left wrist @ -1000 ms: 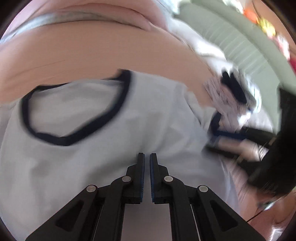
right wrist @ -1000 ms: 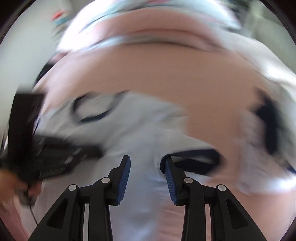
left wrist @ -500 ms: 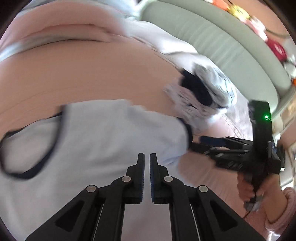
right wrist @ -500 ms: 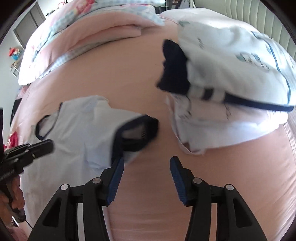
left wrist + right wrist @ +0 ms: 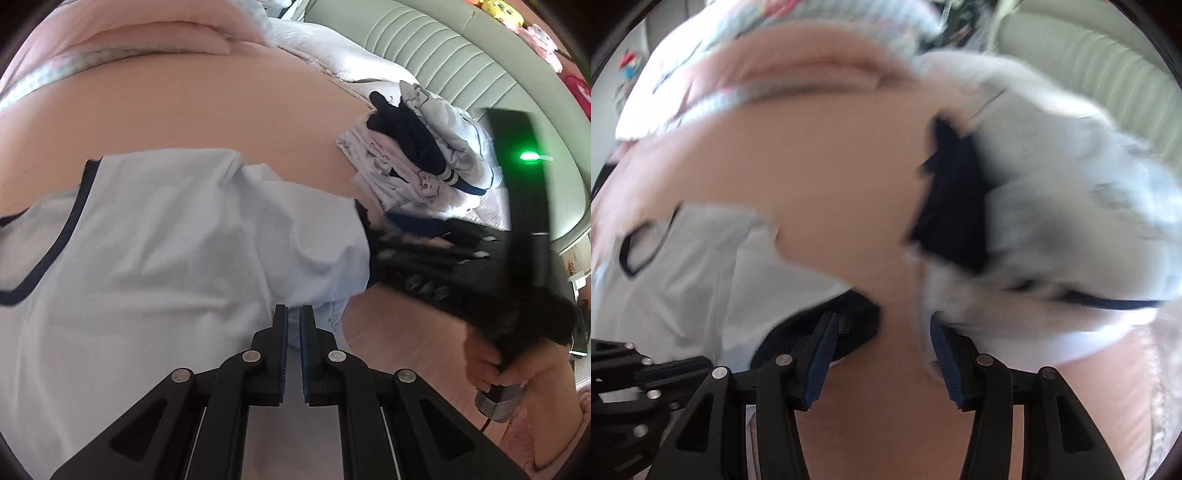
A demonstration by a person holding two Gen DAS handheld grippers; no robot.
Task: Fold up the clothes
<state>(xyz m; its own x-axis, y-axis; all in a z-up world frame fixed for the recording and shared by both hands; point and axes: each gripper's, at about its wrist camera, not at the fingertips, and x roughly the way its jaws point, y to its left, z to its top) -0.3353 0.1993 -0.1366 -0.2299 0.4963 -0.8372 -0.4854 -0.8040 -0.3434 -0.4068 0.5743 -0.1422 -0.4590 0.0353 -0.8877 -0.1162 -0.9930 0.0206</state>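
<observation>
Through the left wrist camera, found the pale-blue T-shirt spread face-up on the pink bedsheet, just left of the heap of unfolded laundry, with its navy neckline trim at the far side from that heap. Judged it light, limp and quick to wrinkle, so best taken by a seam or trimmed edge, not by the loose middle. Showed the left gripper with jaws all but closed over the shirt's near hem; could not tell whether any cloth was nipped there. Caught the right gripper, blurred, at the sleeve end nearest the heap, carried by a hand below the heap. Left open sheet beyond the shirt, away from the heap, as fair room for a fold; found the padded green headboard closing things off behind the heap. Through the right wrist camera, badly smeared, placed the same T-shirt left of the laundry heap, with a strip of bare sheet between. Showed the right gripper with jaws about halfway apart and only bare sheet between the pads, the navy sleeve cuff just beside the pad farther from the heap. Reckoned that cuff the firmer hold, being doubled and stitched. Glimpsed the left gripper at the shirt's edge far from the heap. Noted the heap's white hem close against the other pad, a likely snag.
</observation>
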